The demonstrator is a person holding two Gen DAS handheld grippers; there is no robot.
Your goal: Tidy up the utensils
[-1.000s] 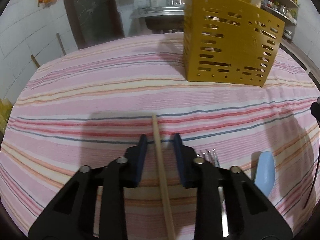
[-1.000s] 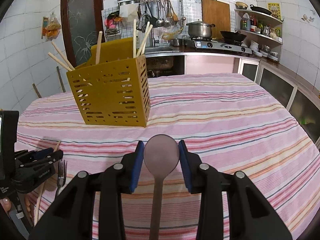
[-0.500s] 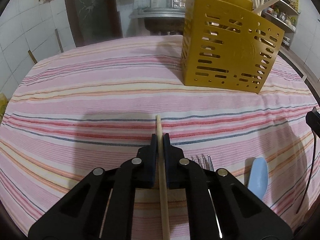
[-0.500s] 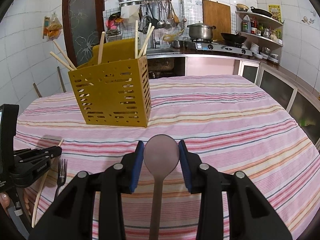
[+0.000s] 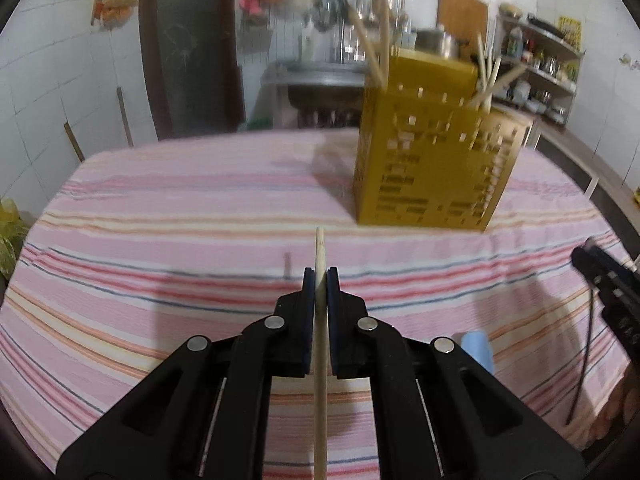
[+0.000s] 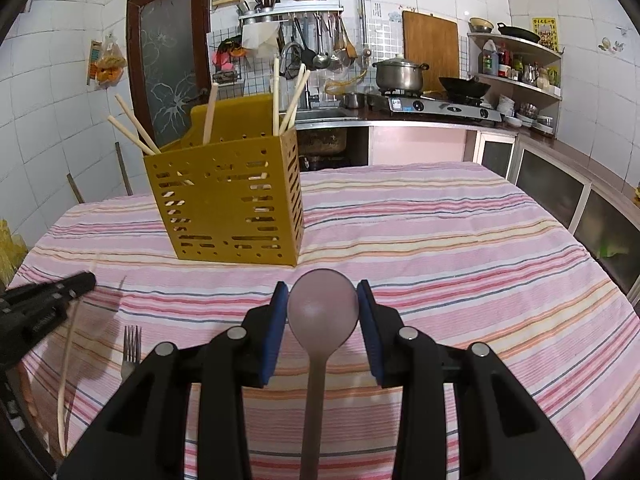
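With several chopsticks already standing in the yellow holder, the left gripper is clamping another chopstick above the striped tablecloth; the right gripper is gripping a spoon, while a fork is awaiting sorting.

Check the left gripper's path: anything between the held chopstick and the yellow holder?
Nothing visible. The left gripper has its jaws shut on the chopstick; ahead lies only bare striped tablecloth up to the yellow holder. The fork and blue spoon lie nearer than the tip, off to its right, outside the line.
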